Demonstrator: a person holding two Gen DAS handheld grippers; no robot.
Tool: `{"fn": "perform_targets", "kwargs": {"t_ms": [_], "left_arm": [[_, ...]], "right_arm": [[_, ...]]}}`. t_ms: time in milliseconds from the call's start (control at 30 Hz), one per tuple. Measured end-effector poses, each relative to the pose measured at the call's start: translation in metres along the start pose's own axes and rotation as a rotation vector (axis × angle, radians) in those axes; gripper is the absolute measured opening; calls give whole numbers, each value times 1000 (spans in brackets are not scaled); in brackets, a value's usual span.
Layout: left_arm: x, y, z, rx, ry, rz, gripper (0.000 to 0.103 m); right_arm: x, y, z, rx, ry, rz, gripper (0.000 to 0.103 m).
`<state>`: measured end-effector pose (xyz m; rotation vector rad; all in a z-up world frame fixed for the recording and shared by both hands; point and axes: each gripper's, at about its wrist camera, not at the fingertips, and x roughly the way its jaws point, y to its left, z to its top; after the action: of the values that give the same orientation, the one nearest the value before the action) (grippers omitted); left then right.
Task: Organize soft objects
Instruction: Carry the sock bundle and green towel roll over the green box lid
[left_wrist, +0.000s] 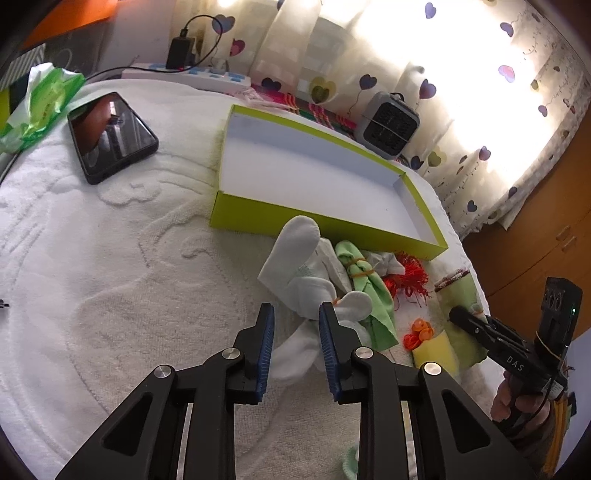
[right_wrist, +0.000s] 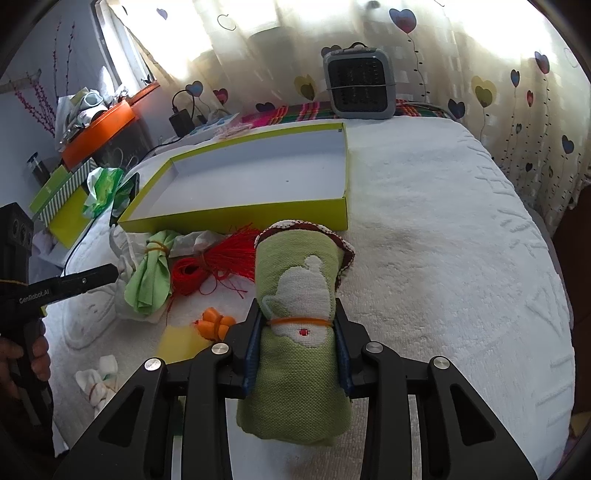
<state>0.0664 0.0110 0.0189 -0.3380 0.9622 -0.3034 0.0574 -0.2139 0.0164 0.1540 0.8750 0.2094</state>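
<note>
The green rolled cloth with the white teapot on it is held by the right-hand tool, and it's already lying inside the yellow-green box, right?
Not quite. The green rolled cloth is indeed clamped in the jaws of the right gripper, but it is not in the yellow-green box. The right wrist view shows it held in front of the box, whose white floor is bare.

White towel (left_wrist: 110, 258) under green box (left_wrist: 295, 218)
</note>
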Motion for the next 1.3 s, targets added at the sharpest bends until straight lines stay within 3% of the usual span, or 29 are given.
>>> {"fn": "perform_targets", "kwargs": {"t_ms": [100,200,233,533,767,900,1300], "left_arm": [[1,1,-3,-23,10,-54,23],[6,-3,-3,-35,19,-77,42],[9,-4,-3,-43,28,-82,43],[23,-14,0,-49,35,-27,44],[29,-16,4,-52,31,-26,43],[26,-13,3,-51,25,-44,33],[0,7,-1,-58,-9,-12,33]], "right_arm": [[-1,1,-1,0,-3,2,35],[0,1,-2,4,-4,4,35],[-1,0,-2,6,-5,5,35],[-1,-4,-1,20,-12,7,35],[3,-3,-1,19,-4,9,35],[2,-3,-1,20,-5,7,35],[-2,3,-3,15,-12,13,35]]}}
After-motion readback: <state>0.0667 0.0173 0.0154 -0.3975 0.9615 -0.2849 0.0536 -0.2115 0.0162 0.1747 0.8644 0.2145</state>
